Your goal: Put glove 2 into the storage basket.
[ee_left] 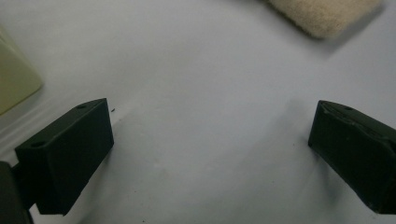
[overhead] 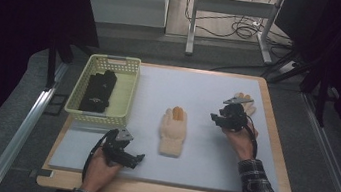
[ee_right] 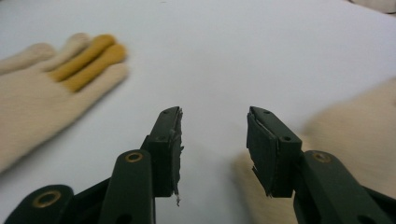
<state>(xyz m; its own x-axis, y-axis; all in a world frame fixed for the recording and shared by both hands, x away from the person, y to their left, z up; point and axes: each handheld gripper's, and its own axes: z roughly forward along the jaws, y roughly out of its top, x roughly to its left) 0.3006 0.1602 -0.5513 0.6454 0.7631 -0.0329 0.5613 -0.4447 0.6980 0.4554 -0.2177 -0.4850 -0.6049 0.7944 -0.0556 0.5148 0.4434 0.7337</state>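
Here the right gripper (overhead: 221,114), jaws parted and empty, hung right of the cream glove with two orange fingers (overhead: 174,130), just over a second cream glove (overhead: 247,105). The left gripper (overhead: 135,159), jaws spread wide and empty, sat near-left of that orange-fingered glove, below the yellow-green basket (overhead: 118,114) holding black gloves (overhead: 97,90). A shallow pinch on the limp knit could likely slip off, or drag the second glove across the mat.
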